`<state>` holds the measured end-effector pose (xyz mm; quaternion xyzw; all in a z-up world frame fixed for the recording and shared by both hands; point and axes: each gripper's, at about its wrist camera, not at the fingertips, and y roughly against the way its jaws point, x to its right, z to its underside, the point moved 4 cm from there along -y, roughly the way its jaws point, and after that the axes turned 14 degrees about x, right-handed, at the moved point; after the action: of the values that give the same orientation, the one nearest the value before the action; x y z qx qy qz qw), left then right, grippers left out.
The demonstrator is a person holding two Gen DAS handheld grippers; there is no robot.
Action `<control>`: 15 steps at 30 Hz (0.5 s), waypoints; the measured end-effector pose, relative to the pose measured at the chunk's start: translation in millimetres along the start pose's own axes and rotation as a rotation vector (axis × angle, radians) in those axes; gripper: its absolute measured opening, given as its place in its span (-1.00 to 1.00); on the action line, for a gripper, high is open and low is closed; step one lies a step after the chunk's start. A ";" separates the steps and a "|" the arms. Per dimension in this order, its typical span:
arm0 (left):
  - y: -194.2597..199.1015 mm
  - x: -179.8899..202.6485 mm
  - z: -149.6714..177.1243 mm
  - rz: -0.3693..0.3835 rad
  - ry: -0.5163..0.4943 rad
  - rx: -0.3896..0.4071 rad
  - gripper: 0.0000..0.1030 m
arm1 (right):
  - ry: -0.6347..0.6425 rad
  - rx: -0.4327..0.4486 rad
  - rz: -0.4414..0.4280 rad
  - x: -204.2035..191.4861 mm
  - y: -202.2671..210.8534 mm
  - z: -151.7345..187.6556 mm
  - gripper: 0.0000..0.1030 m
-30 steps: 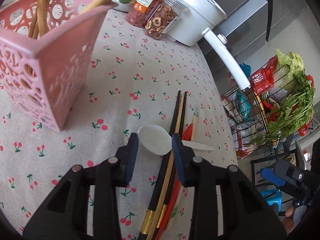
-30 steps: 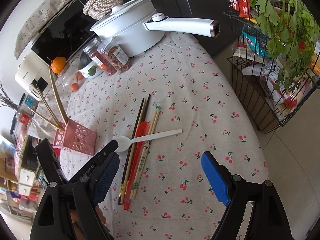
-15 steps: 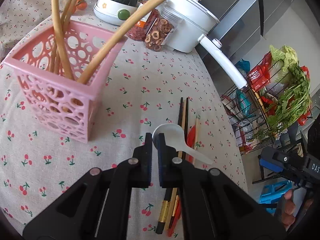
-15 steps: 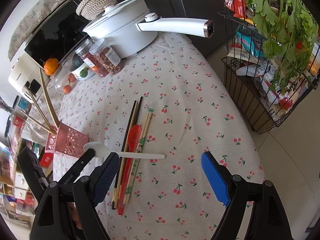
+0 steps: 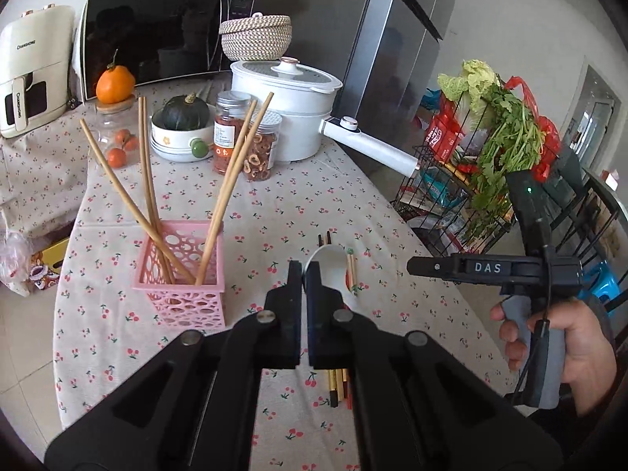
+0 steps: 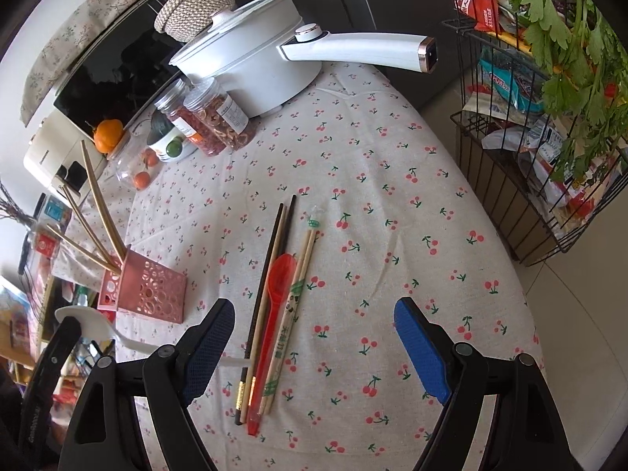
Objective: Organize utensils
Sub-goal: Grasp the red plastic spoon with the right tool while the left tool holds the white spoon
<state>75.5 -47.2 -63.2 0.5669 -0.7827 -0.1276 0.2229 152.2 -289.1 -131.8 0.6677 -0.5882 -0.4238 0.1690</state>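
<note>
Left gripper (image 5: 304,274): jaws just closed, now clamped on the white spoon (image 5: 331,265) by its bowel rim.
Change: spoon was flat on the tablecloth (image 6: 392,196) a second ago; now lifted clear, near the pink holder (image 5: 184,274).
Meaning: pick done, probably drop into holder next.
Right gripper (image 6: 314,337): wide open, empty, hovering above red spoon (image 6: 278,286) and chopsticks (image 6: 271,259); those remain.
Handle end: partly hidden.

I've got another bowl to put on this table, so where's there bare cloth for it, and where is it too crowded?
Bare tablecloth lies right of the chopsticks, out to the table edge by the wire rack. Another free patch lies between the pink basket and the jars. It is crowded at the far end around the white pot, jars and squash bowl.
</note>
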 end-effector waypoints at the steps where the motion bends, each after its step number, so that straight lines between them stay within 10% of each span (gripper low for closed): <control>1: 5.1 -1.6 -0.7 0.002 -0.027 -0.006 -0.96 | -0.005 -0.004 -0.012 -2.0 -3.5 0.4 0.42; 6: 18.2 -16.3 3.4 0.006 -0.066 -0.039 -0.96 | -0.008 -0.057 -0.057 -15.6 -29.5 7.2 -0.34; 15: 27.4 -37.7 7.4 -0.028 -0.072 -0.048 -0.96 | 0.054 -0.113 -0.058 -55.0 -72.3 19.3 -0.48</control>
<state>58.8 -3.1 -64.9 0.5673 -0.7790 -0.1697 0.2061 186.7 -214.6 -175.3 0.6851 -0.5391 -0.4427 0.2098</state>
